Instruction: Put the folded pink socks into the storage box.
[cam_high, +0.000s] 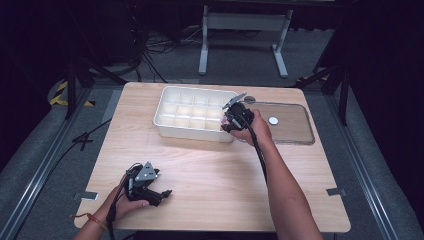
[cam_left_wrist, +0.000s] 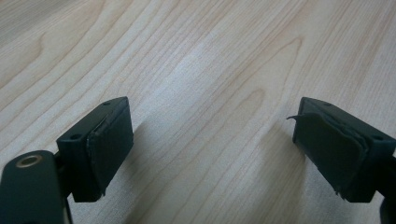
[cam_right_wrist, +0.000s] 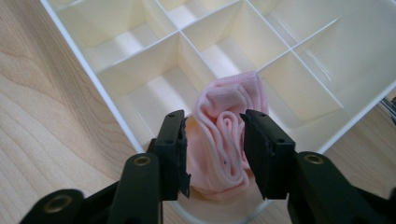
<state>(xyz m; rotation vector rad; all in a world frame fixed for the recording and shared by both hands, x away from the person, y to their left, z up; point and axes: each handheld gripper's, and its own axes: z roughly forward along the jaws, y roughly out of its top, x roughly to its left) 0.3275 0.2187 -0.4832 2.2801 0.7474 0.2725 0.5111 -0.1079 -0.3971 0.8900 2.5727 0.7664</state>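
From the high view I see the wooden table (cam_high: 210, 175) with a white divided tray (cam_high: 192, 127) on its far half. To the right of the tray lies a clear flat lid (cam_high: 295, 130) with a small white knob (cam_high: 273, 120) on it. My right tool (cam_high: 231, 120) is at the near right corner of the tray, and the right hand (cam_high: 255, 129) holding it is above the gap between tray and lid. My left tool (cam_high: 162, 194) rests low on the near left part of the table, well apart from the tray, held by the left hand (cam_high: 127, 200).

In the left gripper view the left tool (cam_left_wrist: 212, 144) has its 2 jaws wide apart. Between them I see bare wood of the table (cam_left_wrist: 201, 70) and nothing is gripped.

In the right gripper view the right tool (cam_right_wrist: 215, 149) points down into a corner compartment of the tray (cam_right_wrist: 116, 116). A rolled pink cloth (cam_right_wrist: 224, 135) sits inside this compartment, near the rim of the tray. The 2 jaws stand on both sides of the roll. On the left side a narrow gap is visible between pad and cloth; on the right side the jaw is just beside the cloth. I judge the jaws as apart, not clamped on the cloth. The neighbouring compartments look pale cream inside.
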